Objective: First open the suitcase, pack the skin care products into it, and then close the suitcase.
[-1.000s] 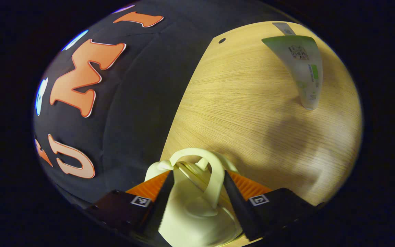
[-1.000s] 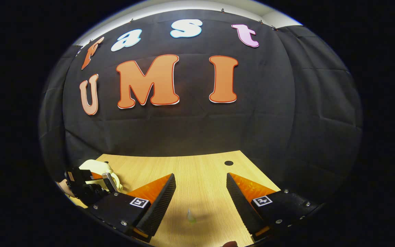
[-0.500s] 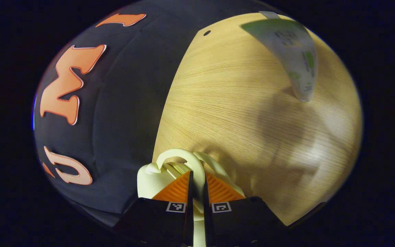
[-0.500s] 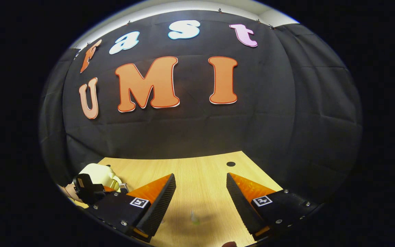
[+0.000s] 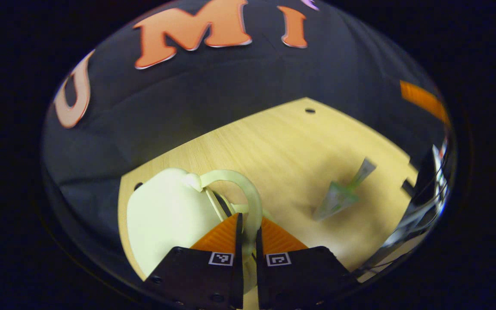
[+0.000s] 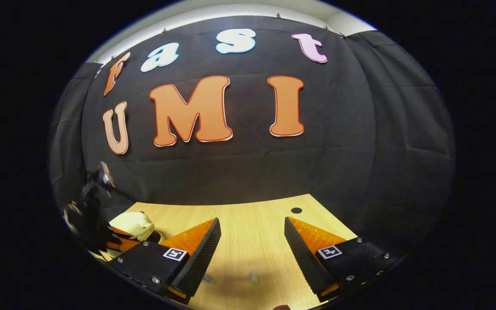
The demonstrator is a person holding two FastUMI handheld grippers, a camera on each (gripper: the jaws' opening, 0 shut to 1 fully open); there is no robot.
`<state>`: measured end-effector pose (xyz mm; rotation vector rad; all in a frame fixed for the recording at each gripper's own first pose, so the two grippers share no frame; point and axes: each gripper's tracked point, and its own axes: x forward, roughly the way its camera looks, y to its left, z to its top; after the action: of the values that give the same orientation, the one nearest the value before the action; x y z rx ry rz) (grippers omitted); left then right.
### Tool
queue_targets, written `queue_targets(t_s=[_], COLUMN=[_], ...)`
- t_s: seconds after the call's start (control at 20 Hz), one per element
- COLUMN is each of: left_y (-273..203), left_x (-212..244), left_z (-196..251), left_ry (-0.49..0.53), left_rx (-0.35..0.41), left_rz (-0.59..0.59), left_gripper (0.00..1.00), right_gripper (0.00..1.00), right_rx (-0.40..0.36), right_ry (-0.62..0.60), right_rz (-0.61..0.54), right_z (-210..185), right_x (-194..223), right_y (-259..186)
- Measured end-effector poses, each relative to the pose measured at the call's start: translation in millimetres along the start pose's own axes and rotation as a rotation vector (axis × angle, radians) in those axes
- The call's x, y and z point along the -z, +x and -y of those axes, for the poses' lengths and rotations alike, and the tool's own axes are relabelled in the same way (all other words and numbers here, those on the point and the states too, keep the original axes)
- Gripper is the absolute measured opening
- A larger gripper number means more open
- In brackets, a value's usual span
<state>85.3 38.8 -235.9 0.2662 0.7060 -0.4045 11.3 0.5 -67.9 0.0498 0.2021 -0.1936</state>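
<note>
A small cream suitcase sits at the table's left end, its looped handle arching up. My left gripper is shut on that handle, a finger pressing each side. A narrow dark gap shows at the handle's base. A green and white tube of skin care lies on the wood to the right. In the right gripper view, my right gripper hovers open over the table, nothing between its fingers. Its view has the suitcase and the left gripper at far left, and the tube's tip below.
The wooden table reaches back to the black cloth wall and has a small round hole near its far edge. The other gripper's dark body shows at the right edge of the left gripper view.
The left gripper closed on the suitcase handle, then rose and swung, so its view turned toward the wall. The tube now looks farther off. The right gripper barely moved.
</note>
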Motion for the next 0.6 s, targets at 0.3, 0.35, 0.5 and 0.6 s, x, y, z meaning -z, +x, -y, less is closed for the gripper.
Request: queue_targets(t_s=[0.3,0.35,0.5,0.6], left_y=[-58.1,-64.8,-86.3,-102.0], left_x=[-38.8,-39.6,-37.6,-29.8], left_z=[-37.5,-50.9,-83.4,-103.4], left_ry=[-0.440,-0.500,-0.613,-0.647], left_rx=[0.178,0.199,0.200,0.175], left_rz=[0.191,0.218,0.305,0.334], left_gripper=[0.13,0.13,0.13,0.13], right_gripper=[0.94,0.94,0.94,0.94], right_rx=[-0.027,-0.030,-0.044,-0.051], right_ry=[0.006,0.011,0.046,0.068], right_rz=[0.020,0.022,0.032,0.034], right_z=[-30.0,-34.0,-48.0,-58.1], right_x=[-11.8,-13.5,-22.0,-25.3], right_y=[-3.4,-4.9,-8.5,-11.2])
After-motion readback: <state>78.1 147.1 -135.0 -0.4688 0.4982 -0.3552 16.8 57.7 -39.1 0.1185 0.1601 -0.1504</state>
